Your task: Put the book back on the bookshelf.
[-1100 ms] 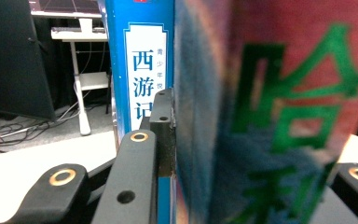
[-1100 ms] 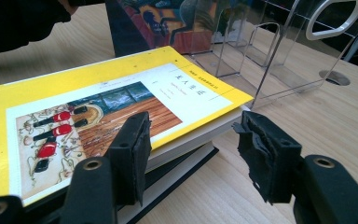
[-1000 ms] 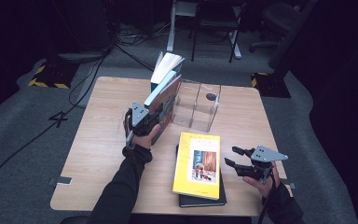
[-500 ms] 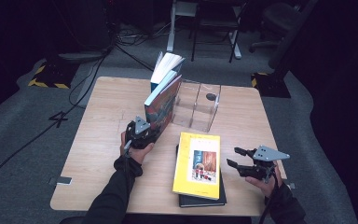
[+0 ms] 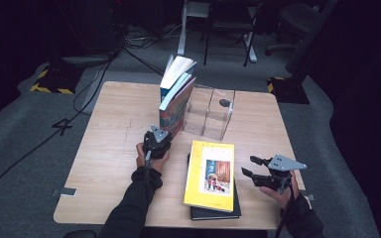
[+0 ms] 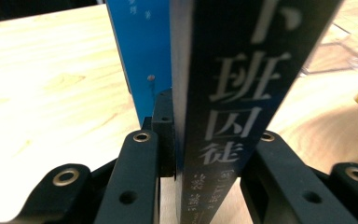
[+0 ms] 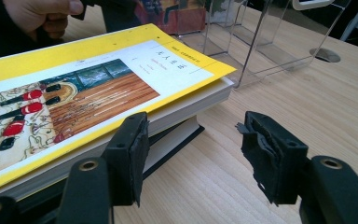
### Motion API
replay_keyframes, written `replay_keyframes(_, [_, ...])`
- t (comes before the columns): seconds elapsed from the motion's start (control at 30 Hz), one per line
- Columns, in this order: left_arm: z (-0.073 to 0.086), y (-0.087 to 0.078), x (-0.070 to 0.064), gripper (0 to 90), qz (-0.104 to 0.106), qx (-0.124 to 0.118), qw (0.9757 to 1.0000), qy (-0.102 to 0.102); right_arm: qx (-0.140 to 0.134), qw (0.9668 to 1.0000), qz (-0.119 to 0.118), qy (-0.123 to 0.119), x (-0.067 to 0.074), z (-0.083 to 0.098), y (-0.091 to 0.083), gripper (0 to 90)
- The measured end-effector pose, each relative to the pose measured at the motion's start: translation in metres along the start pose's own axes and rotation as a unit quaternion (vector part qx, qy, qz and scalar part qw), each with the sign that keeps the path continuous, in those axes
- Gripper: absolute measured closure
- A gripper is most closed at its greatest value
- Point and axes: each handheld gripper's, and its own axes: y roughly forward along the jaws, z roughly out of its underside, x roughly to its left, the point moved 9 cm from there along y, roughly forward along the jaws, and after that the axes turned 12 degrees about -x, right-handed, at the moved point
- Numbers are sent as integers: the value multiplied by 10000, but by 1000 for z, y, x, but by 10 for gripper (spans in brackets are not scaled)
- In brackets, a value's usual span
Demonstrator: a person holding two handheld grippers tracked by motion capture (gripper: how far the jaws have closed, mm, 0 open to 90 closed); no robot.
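Observation:
Two books stand upright against a clear acrylic holder (image 5: pixel 211 111): a blue one (image 5: pixel 171 87) with fanned pages and a dark-spined one (image 6: pixel 242 84) with a colourful cover. My left gripper (image 5: pixel 157 141) is at their near end, low by the table. Its jaws have just been closing and now press both sides of the dark spine (image 6: pixel 209 140). A yellow book (image 5: pixel 211 173) lies flat on a black book (image 5: pixel 213 212). My right gripper (image 5: pixel 255 173) hovers just right of that stack, open, with nothing between its jaws (image 7: pixel 191 149).
The acrylic holder (image 7: pixel 261 37) has dividers and empty slots. A round cable hole (image 5: pixel 224 103) sits in the wooden table (image 5: pixel 109 148) behind it. Chair legs and cables lie on the floor beyond the far edge.
My left hand has come down along the near end of the standing books towards the table, and its jaws have narrowed onto the dark spine. The right gripper has stayed in place.

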Motion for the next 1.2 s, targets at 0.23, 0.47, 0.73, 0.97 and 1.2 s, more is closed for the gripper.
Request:
replay_keyframes(0.23, [-4, 14, -2, 739, -161, -6, 9998, -104, 12, 10000, -41, -10, 1, 2, 1, 419])
replay_keyframes(0.47, [-5, 14, -3, 730, -208, -46, 9998, -7, -41, 10000, 24, -44, 0, 1, 0, 429])
replay_keyframes(0.73, [-1, -1, -1, 507, 222, -100, 9985, -489, -11, 10000, -26, -52, 2, 1, 1, 428])
replay_keyframes(0.97, [19, -11, -2, 450, 642, 683, 9951, 315, 33, 10000, -48, -49, 4, 2, 2, 432])
replay_keyframes(1.2, [28, -18, 0, 624, 685, 1007, 9899, 718, 22, 9999, -98, 5, 5, 2, 2, 433])
